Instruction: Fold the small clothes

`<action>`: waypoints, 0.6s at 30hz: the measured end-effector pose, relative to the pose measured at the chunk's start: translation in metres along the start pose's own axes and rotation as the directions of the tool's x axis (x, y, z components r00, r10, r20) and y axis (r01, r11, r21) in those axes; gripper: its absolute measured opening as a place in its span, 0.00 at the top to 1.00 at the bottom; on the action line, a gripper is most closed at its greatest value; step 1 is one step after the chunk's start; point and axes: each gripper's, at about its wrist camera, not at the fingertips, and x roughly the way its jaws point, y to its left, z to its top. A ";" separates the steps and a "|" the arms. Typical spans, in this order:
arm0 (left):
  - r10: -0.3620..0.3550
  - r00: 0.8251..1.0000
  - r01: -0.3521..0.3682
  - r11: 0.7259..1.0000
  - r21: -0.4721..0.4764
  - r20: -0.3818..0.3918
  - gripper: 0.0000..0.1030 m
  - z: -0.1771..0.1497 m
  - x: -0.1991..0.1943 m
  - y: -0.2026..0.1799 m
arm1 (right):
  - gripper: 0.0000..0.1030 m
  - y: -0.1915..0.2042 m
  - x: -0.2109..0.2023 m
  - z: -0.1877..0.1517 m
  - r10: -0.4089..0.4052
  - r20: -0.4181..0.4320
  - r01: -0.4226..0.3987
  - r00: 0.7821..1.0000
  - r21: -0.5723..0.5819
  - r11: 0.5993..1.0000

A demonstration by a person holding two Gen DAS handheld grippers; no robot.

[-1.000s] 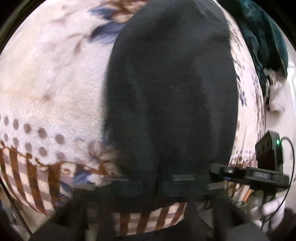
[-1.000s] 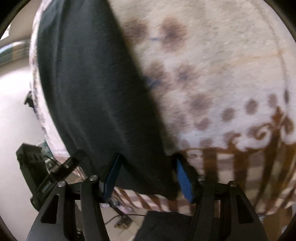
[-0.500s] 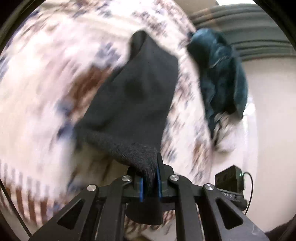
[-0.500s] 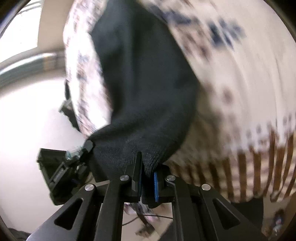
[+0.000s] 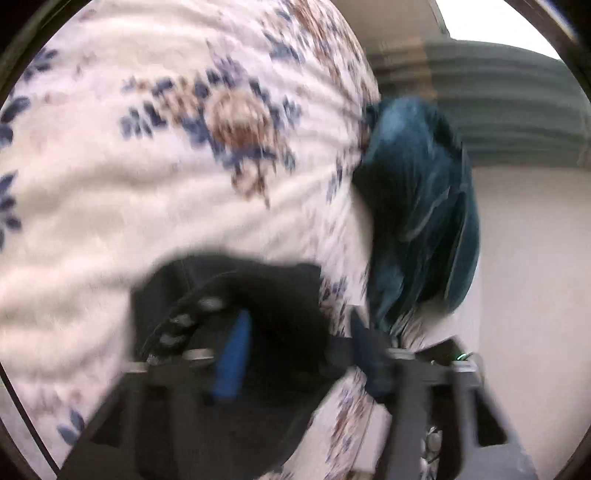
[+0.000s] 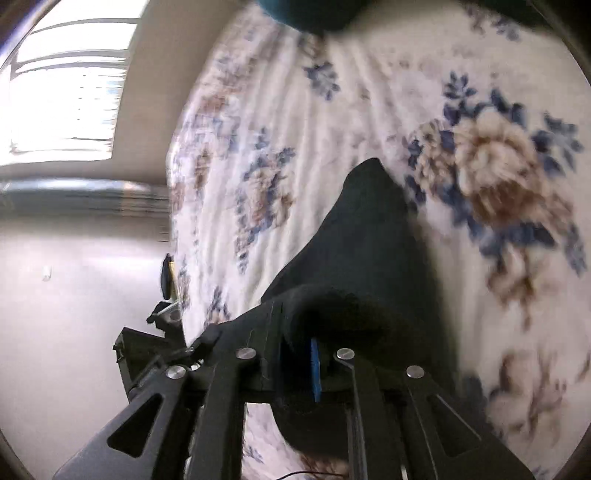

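A black knit garment (image 5: 280,295) lies bunched on the floral blanket (image 5: 147,184), folded over on itself. My left gripper (image 5: 299,350) is just above its near edge. Its jaws are opening wide, and its blue pads (image 5: 232,354) stand clear of the cloth between them. In the right wrist view the same garment (image 6: 369,240) runs away from me in a tapering shape. Its near fold bulges over my right gripper (image 6: 297,354). That gripper's jaws are opening, with cloth still in the narrow gap beside the blue pad (image 6: 314,365).
A crumpled teal garment (image 5: 417,203) sits at the blanket's far right edge and shows at the top of the right wrist view (image 6: 306,14). A black device (image 6: 136,354) stands off the bed's side. Pale floor and a bright window (image 6: 62,92) lie beyond.
Both grippers pinched the garment's near edge, lifted it and swept it forward across the blanket, folding it over itself. Both have since parted their jaws, the left far wider.
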 end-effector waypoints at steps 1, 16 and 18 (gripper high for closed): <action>-0.027 0.999 0.027 1.000 -0.001 0.023 0.36 0.002 -0.009 0.002 | 0.69 -0.005 0.003 0.011 0.017 0.001 -0.017 1.000 0.039 0.999; 0.454 0.891 -0.420 0.810 0.410 0.016 0.94 0.015 0.093 -0.010 | 0.43 -0.038 0.042 0.045 -0.226 0.042 0.229 0.973 -0.144 0.963; 0.452 0.890 -0.434 0.800 0.414 0.060 0.94 0.014 0.087 -0.014 | 0.93 -0.032 0.054 0.051 -0.272 0.045 0.275 0.961 -0.191 0.942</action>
